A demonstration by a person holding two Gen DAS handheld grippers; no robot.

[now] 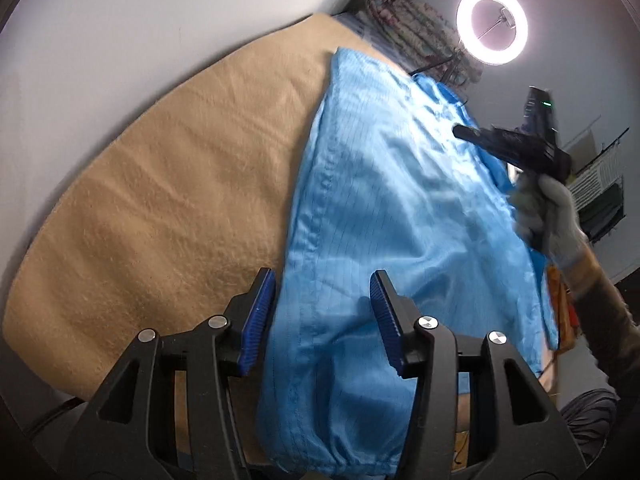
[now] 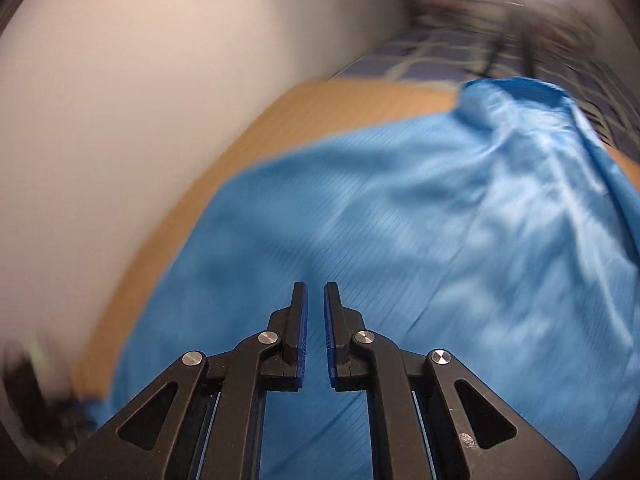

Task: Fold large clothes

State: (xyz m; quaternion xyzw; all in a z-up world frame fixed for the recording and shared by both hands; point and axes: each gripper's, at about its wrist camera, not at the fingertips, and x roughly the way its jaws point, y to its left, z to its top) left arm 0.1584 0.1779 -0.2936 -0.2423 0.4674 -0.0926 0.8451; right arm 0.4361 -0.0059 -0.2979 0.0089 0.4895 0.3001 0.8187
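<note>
A large light-blue garment (image 1: 392,208) lies folded lengthwise on a tan blanket (image 1: 180,184). Its elastic cuff end hangs toward the near edge. My left gripper (image 1: 320,304) is open and hovers above the garment's near part, with nothing between its fingers. My right gripper (image 1: 460,132) shows in the left wrist view above the garment's far right side, held by a gloved hand (image 1: 552,208). In the blurred right wrist view the right gripper (image 2: 316,296) has its jaws nearly together with a small gap, empty, above the blue garment (image 2: 400,240).
A white wall (image 1: 140,40) runs along the left of the blanket. A ring light (image 1: 492,24) glows at the far end beside a rolled patterned quilt (image 1: 408,28). A blue checked sheet (image 2: 440,56) lies beyond the blanket.
</note>
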